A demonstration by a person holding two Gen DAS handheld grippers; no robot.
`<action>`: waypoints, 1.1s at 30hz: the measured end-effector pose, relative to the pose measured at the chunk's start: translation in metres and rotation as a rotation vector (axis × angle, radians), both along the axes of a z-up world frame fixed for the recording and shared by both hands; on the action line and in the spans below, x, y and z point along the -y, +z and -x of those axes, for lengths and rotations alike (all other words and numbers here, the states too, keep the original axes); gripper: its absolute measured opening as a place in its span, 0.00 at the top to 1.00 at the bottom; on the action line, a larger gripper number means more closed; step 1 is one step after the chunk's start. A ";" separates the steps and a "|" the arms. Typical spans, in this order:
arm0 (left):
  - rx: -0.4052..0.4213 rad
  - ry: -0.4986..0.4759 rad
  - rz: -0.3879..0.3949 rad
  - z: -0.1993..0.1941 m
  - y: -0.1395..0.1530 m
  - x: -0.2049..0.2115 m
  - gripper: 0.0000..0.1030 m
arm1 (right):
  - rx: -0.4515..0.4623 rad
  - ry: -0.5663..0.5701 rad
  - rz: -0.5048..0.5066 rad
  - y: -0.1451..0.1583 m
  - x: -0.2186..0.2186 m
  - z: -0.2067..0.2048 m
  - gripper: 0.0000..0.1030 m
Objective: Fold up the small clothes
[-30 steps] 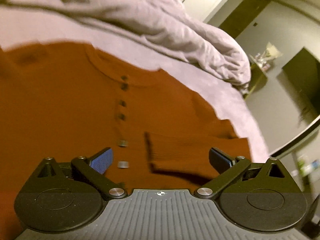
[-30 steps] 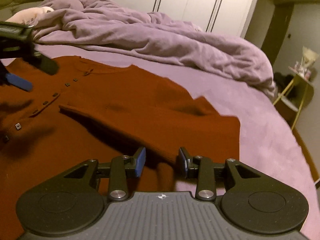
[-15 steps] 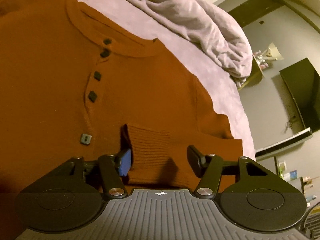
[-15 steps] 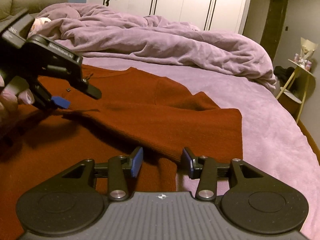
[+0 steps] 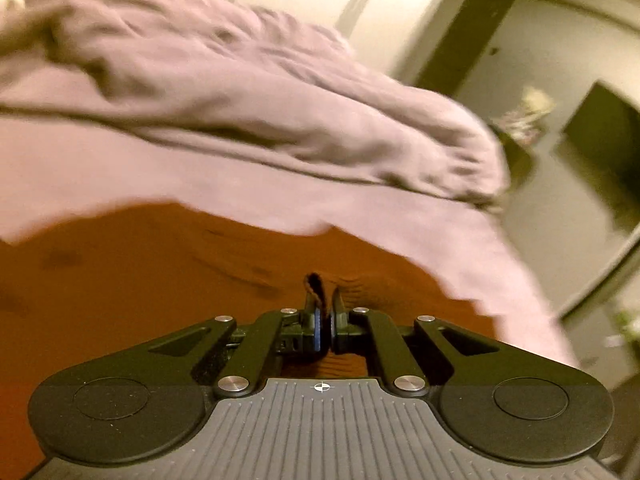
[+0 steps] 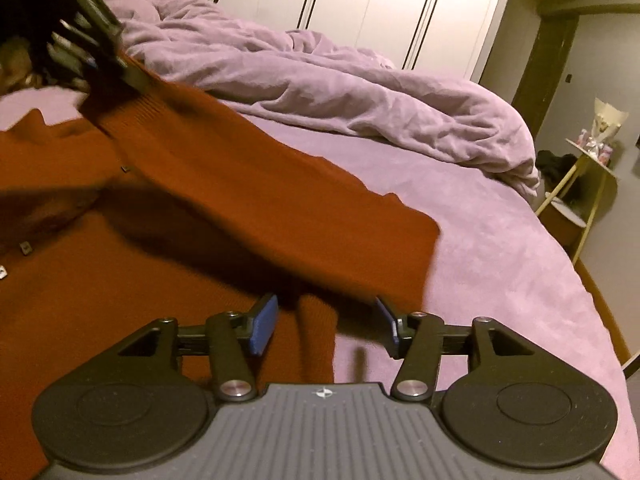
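Folding's barely started, it seems: the rust sweater (image 6: 120, 280) is spread on the purple bed (image 6: 500, 264), its sleeve cuff (image 5: 316, 288) pinched tight by the left gripper (image 5: 325, 330) and lifted toward 10 o'clock. The right gripper (image 6: 326, 326) is held spread, empty. The left view is blurred; the hem's cut off.

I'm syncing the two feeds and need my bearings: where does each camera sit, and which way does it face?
Left wrist: on the left gripper, looking along its fingers, shut on the sleeve cuff of the rust sweater, toward the purple duvet.
Right wrist: on the right gripper, open, low over the sweater's edge, facing the duvet and white wardrobe; the left gripper shows top left, lifting the sleeve.
Shared: sweater, duvet, bed sheet.
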State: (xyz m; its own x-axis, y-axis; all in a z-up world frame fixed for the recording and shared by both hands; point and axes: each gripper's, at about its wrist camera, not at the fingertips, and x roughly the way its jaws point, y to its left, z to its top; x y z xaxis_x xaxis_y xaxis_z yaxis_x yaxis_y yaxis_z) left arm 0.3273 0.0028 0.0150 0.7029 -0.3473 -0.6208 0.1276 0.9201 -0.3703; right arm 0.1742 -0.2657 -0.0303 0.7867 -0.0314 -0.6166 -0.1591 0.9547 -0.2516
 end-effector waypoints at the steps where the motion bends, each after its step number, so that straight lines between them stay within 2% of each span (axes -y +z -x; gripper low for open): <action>1: -0.011 0.041 -0.049 0.000 -0.005 -0.012 0.94 | -0.002 0.005 0.020 -0.003 -0.003 -0.004 0.45; 3: -0.060 0.105 -0.106 -0.002 -0.021 -0.032 0.94 | -0.016 0.004 0.085 -0.013 -0.010 -0.013 0.45; 5: -0.136 0.156 -0.107 -0.002 -0.045 -0.051 0.94 | -0.007 0.000 0.116 -0.018 -0.015 -0.019 0.45; 7: -0.188 0.169 -0.033 0.003 -0.065 -0.067 0.93 | 0.001 -0.011 0.133 -0.017 -0.018 -0.026 0.44; 9: -0.181 0.188 0.048 0.009 -0.075 -0.077 0.88 | 0.005 -0.010 0.161 -0.018 -0.023 -0.033 0.45; 10: -0.173 0.195 0.078 0.009 -0.076 -0.077 0.77 | 0.011 -0.006 0.184 -0.019 -0.026 -0.035 0.45; 11: -0.173 0.188 0.120 0.007 -0.077 -0.079 0.72 | 0.017 0.003 0.217 -0.021 -0.030 -0.038 0.46; 12: -0.175 0.182 0.146 0.005 -0.078 -0.081 0.72 | 0.020 0.011 0.241 -0.022 -0.033 -0.041 0.47; 13: -0.183 0.176 0.153 0.000 -0.077 -0.078 0.72 | 0.023 0.015 0.260 -0.024 -0.036 -0.043 0.51; 15: -0.186 0.158 0.115 -0.006 -0.075 -0.073 0.93 | 0.024 0.030 0.293 -0.027 -0.041 -0.048 0.62; 16: -0.182 0.149 0.081 -0.008 -0.074 -0.070 0.94 | 0.023 0.032 0.296 -0.027 -0.042 -0.050 0.69; 18: -0.145 0.149 0.027 -0.008 -0.065 -0.066 0.94 | 0.032 0.022 0.295 -0.027 -0.045 -0.053 0.73; 20: -0.102 0.158 0.023 -0.004 -0.055 -0.069 0.94 | 0.035 0.016 0.295 -0.027 -0.047 -0.053 0.73; 23: -0.044 0.180 0.037 -0.001 -0.038 -0.077 0.94 | 0.032 0.026 0.299 -0.028 -0.047 -0.050 0.68; 27: -0.009 0.213 0.047 0.001 -0.021 -0.089 0.94 | 0.042 0.026 0.336 -0.030 -0.048 -0.049 0.62; 29: -0.004 0.230 0.069 0.002 -0.016 -0.095 0.94 | 0.043 0.025 0.346 -0.032 -0.051 -0.052 0.62; 33: 0.015 0.244 0.065 0.003 -0.010 -0.100 0.94 | 0.058 0.018 0.344 -0.032 -0.056 -0.058 0.65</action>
